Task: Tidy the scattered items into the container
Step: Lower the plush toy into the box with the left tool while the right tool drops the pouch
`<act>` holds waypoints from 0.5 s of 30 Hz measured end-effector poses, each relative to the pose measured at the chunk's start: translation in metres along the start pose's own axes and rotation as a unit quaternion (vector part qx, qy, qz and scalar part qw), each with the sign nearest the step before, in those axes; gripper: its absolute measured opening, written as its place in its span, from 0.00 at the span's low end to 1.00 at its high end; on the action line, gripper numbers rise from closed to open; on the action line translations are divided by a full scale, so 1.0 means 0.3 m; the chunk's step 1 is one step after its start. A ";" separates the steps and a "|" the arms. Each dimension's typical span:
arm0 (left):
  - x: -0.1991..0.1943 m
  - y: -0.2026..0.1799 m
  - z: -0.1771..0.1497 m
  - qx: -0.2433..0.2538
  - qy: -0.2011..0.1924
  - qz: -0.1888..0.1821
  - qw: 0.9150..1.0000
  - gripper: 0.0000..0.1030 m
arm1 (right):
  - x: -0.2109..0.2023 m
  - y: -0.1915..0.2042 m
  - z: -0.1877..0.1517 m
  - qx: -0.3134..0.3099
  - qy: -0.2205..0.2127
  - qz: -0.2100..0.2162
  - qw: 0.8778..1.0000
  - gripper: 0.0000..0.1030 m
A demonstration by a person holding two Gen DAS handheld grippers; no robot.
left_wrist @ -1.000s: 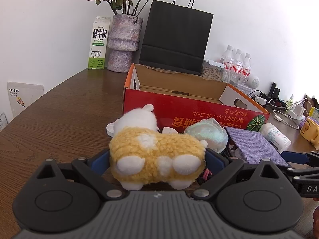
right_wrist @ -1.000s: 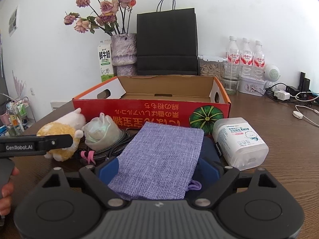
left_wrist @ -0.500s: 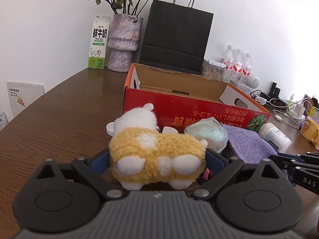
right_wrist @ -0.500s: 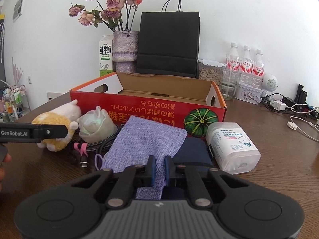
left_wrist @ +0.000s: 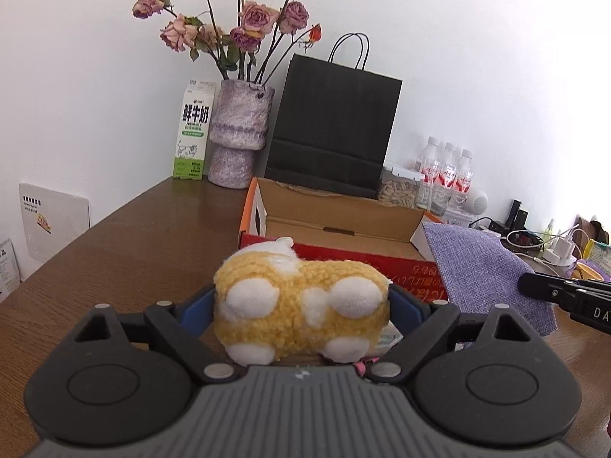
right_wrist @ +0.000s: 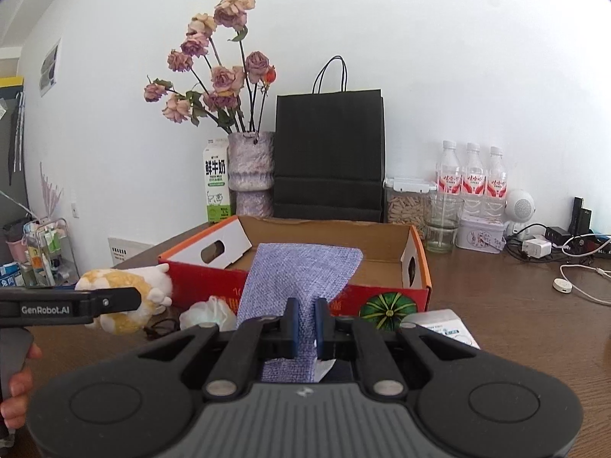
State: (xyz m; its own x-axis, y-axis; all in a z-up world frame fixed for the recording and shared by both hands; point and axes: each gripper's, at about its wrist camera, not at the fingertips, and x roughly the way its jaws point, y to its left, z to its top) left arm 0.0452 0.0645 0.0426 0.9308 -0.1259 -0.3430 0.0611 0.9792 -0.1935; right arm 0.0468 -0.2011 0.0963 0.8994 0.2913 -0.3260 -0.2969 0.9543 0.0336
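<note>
The left hand-held gripper [left_wrist: 301, 305] is clasping the plush toy [left_wrist: 299, 301] and the right hand-held gripper [right_wrist: 304, 322] is pinching the purple pouch [right_wrist: 301, 278], both facing the cardboard box [right_wrist: 382, 234] at 12 o'clock, black paper bag [right_wrist: 328, 156] standing behind it.

Plush toy [left_wrist: 301, 305]: fuzzy yellow-and-white pile. Pouch [right_wrist: 298, 278]: coarse lilac woven cloth. Box [right_wrist: 382, 244]: matt brown cardboard inside, printed red outside. Table [left_wrist: 152, 236]: smooth dark wood, beneath box.

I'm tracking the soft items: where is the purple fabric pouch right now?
The purple fabric pouch is pinched in the right gripper, lifted in front of the red cardboard box, right of the plush toy.
</note>
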 end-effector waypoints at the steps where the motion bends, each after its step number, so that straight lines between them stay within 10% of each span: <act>1: -0.006 -0.005 0.012 0.002 -0.007 -0.001 1.000 0.90 | 0.000 -0.003 0.011 0.001 -0.004 0.000 1.000 0.07; 15: 0.107 -0.118 0.208 0.009 -0.060 -0.014 0.998 0.90 | 0.134 -0.036 0.159 0.022 -0.051 -0.001 0.998 0.07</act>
State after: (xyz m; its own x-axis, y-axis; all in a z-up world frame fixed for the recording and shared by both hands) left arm 0.0954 0.0356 0.0956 0.9650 -0.1351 -0.2247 0.0942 0.9784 -0.1839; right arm 0.1015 -0.1967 0.1279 0.9283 0.2928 -0.2291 -0.2831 0.9562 0.0752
